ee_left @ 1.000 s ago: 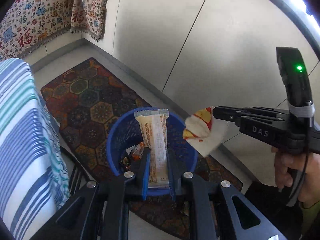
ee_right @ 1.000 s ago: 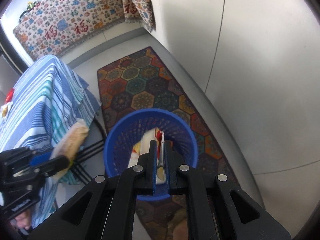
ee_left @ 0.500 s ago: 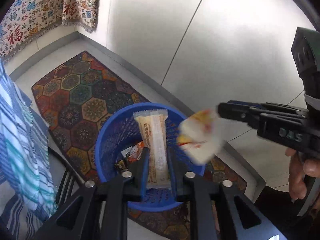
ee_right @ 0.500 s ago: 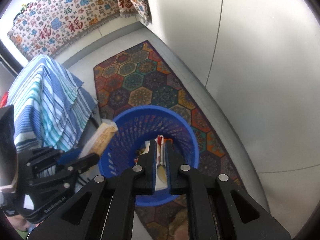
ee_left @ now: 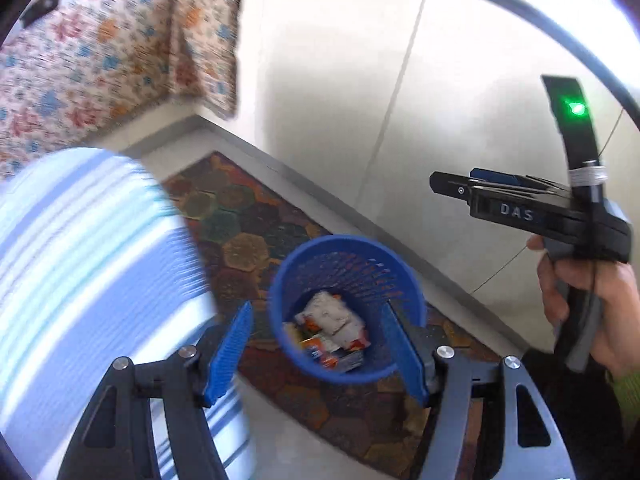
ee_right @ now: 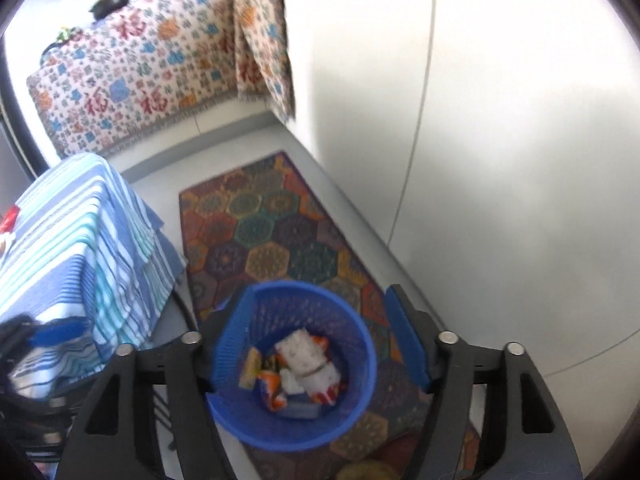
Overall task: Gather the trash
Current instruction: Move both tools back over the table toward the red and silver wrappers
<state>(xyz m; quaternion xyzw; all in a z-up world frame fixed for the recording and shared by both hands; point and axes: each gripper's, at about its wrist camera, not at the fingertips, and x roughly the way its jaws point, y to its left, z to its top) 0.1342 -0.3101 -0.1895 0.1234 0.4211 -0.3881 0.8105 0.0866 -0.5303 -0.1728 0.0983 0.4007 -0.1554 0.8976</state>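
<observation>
While both jaws widen | left tool [ee_left: 320, 352] empty | right tool [ee_right: 320, 344] empty | wrappers [ee_right: 308, 372] in blue basket [ee_right: 360, 400]

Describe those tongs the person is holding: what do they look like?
Both tongs are black plastic frames with silver bolts and ribbed blue pads. The left tongs show this close up. The right tongs carry white "DAS" lettering, a green light on a curved black upright, and a pistol-style handle in the person's hand.

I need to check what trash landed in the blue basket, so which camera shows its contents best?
The right wrist view: it looks more steeply into the blue basket and its wrappers are fairly sharp, framed between the opening right gripper. The left wrist view shows the wrappers too, but blurrier and partly cut off by the near rim.
</observation>
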